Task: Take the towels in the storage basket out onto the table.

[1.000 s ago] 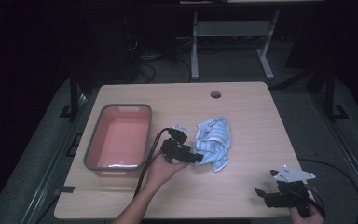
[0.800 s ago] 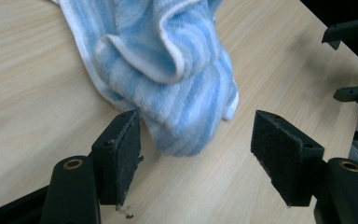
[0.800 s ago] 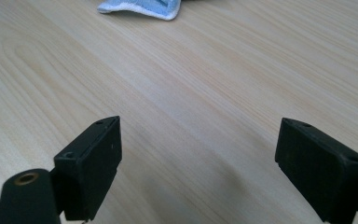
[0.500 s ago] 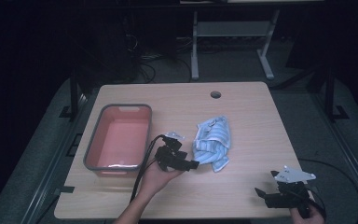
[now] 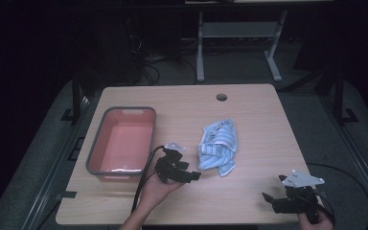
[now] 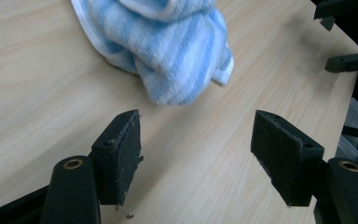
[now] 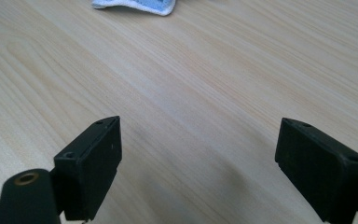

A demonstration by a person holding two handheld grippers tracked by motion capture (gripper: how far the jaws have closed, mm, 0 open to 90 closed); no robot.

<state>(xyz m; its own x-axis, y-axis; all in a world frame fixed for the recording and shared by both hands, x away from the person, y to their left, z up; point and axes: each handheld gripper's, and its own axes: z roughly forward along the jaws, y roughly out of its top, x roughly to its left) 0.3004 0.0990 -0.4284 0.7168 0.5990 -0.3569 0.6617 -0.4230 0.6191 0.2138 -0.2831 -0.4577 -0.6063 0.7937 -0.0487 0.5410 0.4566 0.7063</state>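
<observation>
While the striped blue towel (image 5: 217, 148) lies crumpled near the middle of the bench (image 5: 258, 115), the left gripper (image 5: 188, 175) sits just beside its near-left edge, jaws spread and holding nothing. In the left gripper view the towel (image 6: 168, 51) is close ahead of the two pads, apart from them — the gripper looks aimed at the nearest fold, which bulges up enough to pinch. The right gripper (image 5: 274, 201) rests low at the bench's near-right corner, well apart from the cloth, its jaws also released; its own view shows bare wood and a corner of the towel (image 7: 135, 5) at the top edge. It seems parked there to leave the other hand room. A pink tub (image 5: 122, 142) with a grey rim stands empty to the left of the left gripper — a likely place for the towel, judging by how near it is.
</observation>
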